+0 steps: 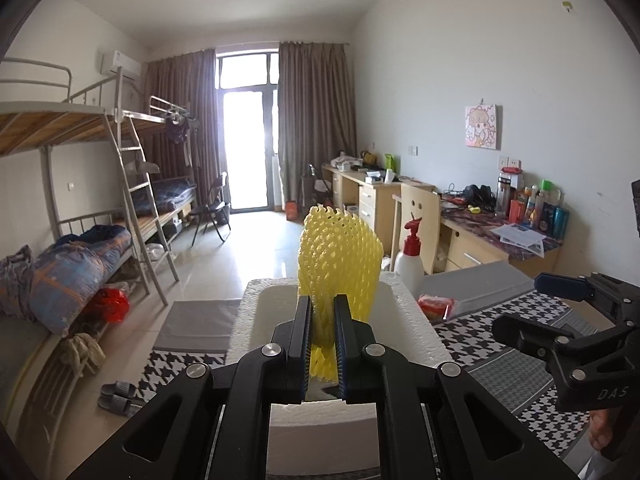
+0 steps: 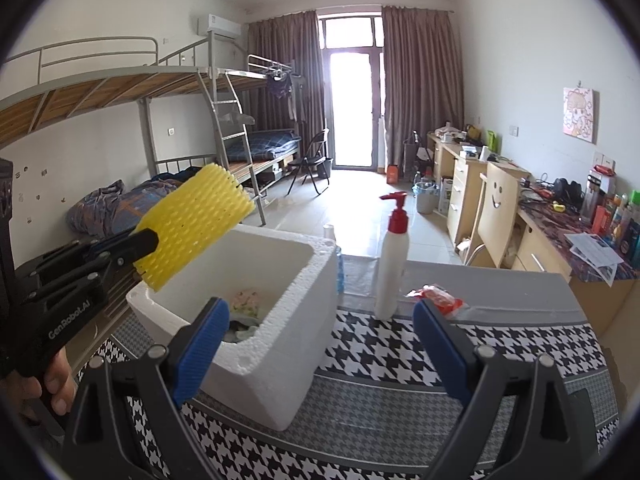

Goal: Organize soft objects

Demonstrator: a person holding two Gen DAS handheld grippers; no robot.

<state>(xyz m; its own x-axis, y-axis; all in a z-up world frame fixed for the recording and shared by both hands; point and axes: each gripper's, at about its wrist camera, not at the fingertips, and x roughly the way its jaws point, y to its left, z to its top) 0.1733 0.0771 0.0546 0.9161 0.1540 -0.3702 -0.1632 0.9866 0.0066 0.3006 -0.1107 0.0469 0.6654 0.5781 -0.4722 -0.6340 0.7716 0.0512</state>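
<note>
Over the white foam box, as the left wrist camera sees it, the left tool is clamped narrow on a yellow foam net sleeve, which stands up from between its dark pads above the box's open top. Beyond the box a white pump bottle with a red head stands on the desk, which is covered with a houndstooth cloth, and a red packet lies just beside the bottle. The right tool shows at the right edge, its fingers spread apart with nothing between them.

From the right wrist camera, the right tool is wide, its blue pads well apart and gripping nothing; one pad overlaps the near rim of the foam box. The left tool enters from the left, held by a hand, and grips the yellow foam net sleeve, which tilts up and to the right over the box's far left corner. Inside the box lie some pale soft items. The pump bottle stands to the right of the box, with the red packet past it.
</note>
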